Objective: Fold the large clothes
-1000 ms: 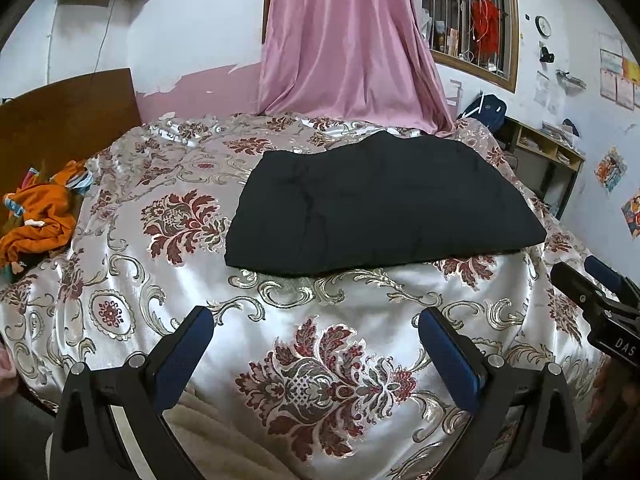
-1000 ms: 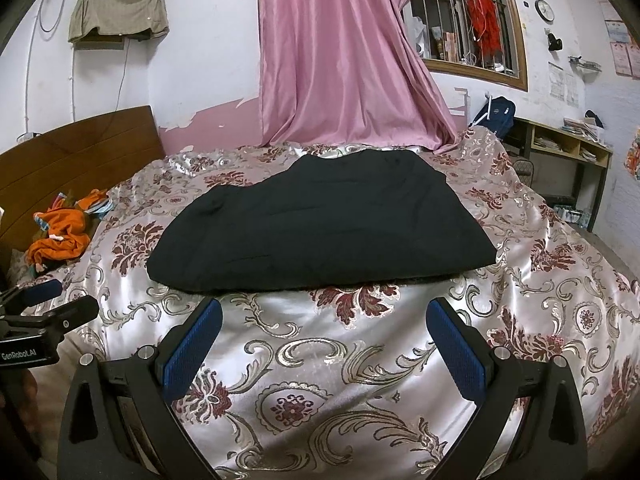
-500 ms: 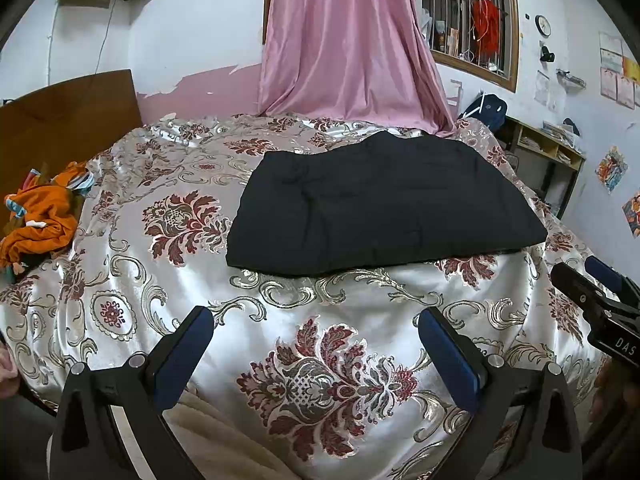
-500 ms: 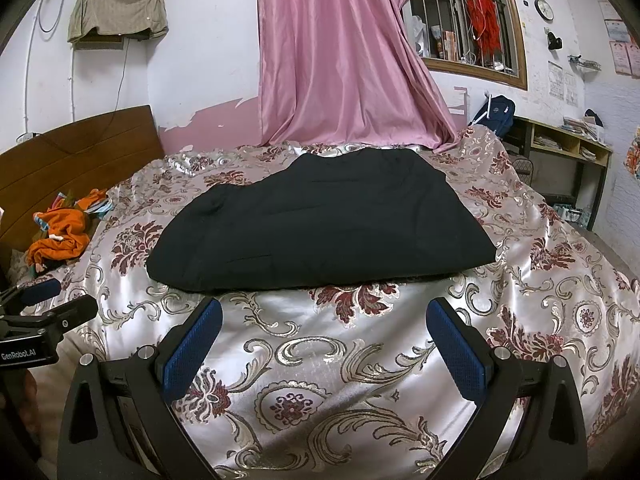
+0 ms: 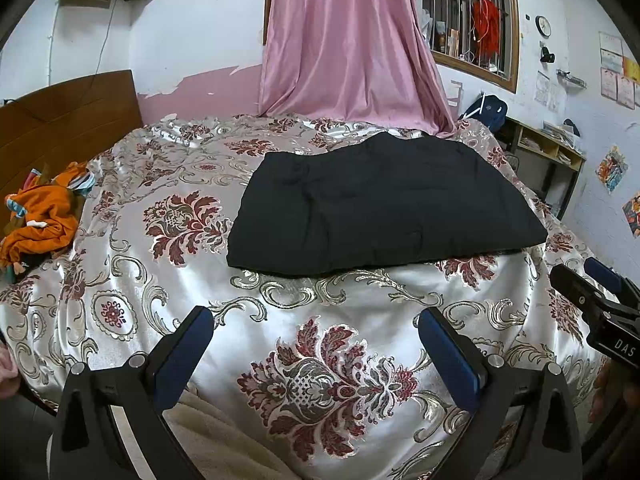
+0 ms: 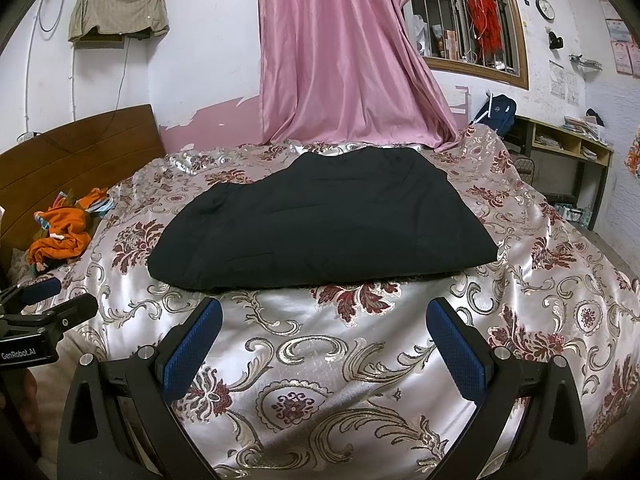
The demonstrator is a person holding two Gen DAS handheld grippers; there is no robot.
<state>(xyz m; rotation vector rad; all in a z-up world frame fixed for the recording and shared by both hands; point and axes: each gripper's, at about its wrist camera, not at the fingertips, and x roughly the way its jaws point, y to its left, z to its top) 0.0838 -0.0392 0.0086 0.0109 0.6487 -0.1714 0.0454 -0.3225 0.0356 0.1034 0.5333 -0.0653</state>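
A black garment [image 5: 380, 208] lies folded flat in a rough rectangle on the bed's floral satin cover [image 5: 132, 280]; it also shows in the right wrist view [image 6: 320, 228]. My left gripper [image 5: 316, 328] is open and empty, held over the cover in front of the garment's near edge. My right gripper [image 6: 324, 320] is open and empty too, just short of that near edge. Each gripper shows at the edge of the other's view: the right one [image 5: 600, 304] and the left one [image 6: 40, 312].
An orange garment [image 5: 40, 224] lies crumpled at the bed's left by the wooden headboard [image 5: 68, 116]. A pink curtain [image 5: 348, 48] hangs behind the bed. A desk with shelves [image 5: 548, 152] stands at the right wall.
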